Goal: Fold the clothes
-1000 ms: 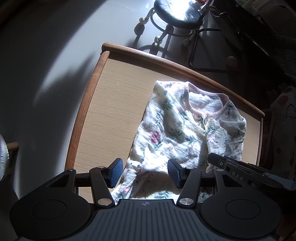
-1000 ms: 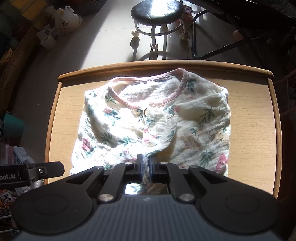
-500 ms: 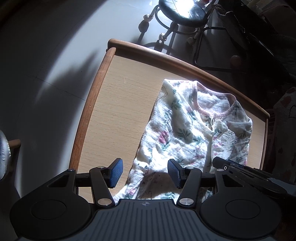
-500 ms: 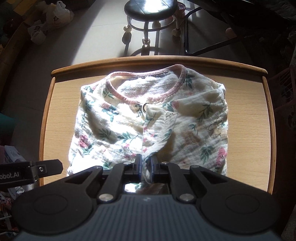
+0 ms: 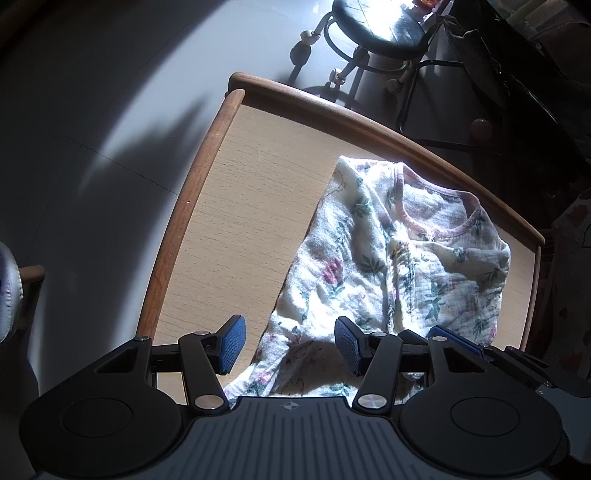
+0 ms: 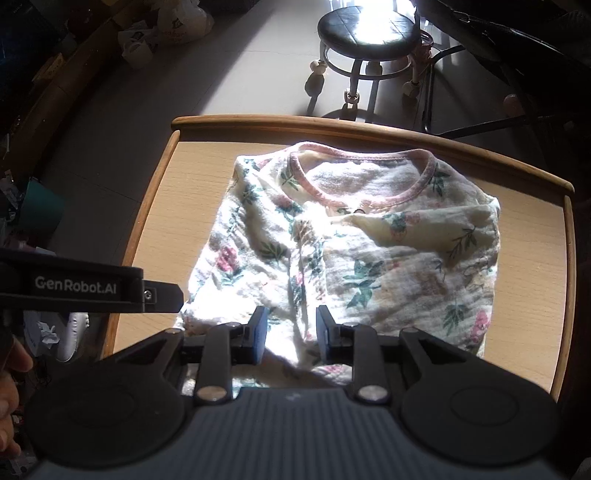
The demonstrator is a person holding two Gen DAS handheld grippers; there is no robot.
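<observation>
You are at the end of a fold: the flowered top (image 6: 354, 251) lies on the wooden table (image 6: 159, 206), collar toward the far rim, both sides turned in to meet near the middle. Your right gripper (image 6: 290, 330) has just been opening; its jaws now stand partly apart over the middle seam at the near hem, with cloth lying between them but no pad pressing on it. Your left gripper (image 5: 288, 349) is spread wide above the near left corner of the top (image 5: 388, 266) and holds nothing.

The likely next move is to take the near hem with both grippers and carry it toward the collar. That calls for an even grip at 2 points, so the turned-in sides do not spring open.

Room is tight. The top's collar is close to the far rim, and your 2 grippers work just beside each other. The bare table lies on the left. A stool (image 6: 369, 33) stands on the floor beyond.
</observation>
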